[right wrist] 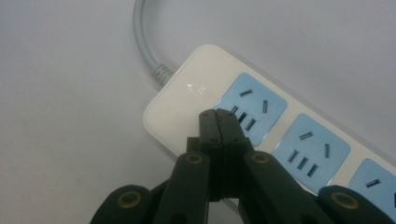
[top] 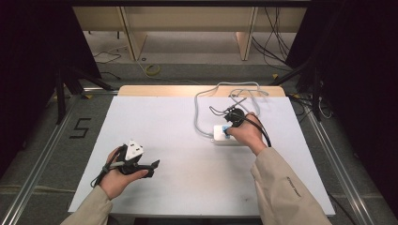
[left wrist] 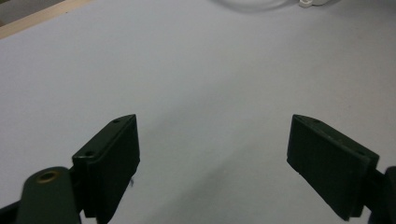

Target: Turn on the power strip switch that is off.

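The power strip (top: 225, 135) lies on the table (top: 178, 140), right of centre; its cable (top: 201, 105) leaves its left end and loops back toward the table's far edge; the right gripper (top: 231, 125) sits over the strip's left end, its tips above the first socket (right wrist: 252, 108), with a second socket (right wrist: 311, 148) beside it; the left gripper (top: 149, 168) rests near the front left, well apart from the strip, over bare table.
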### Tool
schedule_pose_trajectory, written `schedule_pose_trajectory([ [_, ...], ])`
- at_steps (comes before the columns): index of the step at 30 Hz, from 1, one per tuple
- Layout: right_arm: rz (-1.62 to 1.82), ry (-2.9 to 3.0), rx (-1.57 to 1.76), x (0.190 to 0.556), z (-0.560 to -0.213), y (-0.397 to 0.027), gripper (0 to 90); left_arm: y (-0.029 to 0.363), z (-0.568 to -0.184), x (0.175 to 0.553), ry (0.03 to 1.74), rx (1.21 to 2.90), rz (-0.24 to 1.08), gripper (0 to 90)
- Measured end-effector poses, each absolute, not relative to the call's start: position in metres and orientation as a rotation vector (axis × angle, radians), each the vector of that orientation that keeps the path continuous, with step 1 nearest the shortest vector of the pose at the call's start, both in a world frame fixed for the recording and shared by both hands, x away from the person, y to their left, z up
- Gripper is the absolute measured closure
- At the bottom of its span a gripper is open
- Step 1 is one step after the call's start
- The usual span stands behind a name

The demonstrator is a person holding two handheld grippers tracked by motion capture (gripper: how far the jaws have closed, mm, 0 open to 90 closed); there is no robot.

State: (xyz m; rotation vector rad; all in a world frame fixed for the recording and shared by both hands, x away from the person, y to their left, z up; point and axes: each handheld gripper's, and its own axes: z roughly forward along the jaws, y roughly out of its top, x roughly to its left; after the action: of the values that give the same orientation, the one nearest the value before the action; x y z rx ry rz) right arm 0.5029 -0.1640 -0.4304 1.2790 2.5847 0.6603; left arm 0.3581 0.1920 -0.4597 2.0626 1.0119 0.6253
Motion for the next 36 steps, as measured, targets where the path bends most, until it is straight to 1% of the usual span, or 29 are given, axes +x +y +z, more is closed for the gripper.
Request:
schedule_pose_trajectory([
  [36,0.562,2.6,1.267,0.5033,-0.4321,-0.158,90.0,0.1915,-0.4597,0.358,1.009,2.066,0.627,16.8],
])
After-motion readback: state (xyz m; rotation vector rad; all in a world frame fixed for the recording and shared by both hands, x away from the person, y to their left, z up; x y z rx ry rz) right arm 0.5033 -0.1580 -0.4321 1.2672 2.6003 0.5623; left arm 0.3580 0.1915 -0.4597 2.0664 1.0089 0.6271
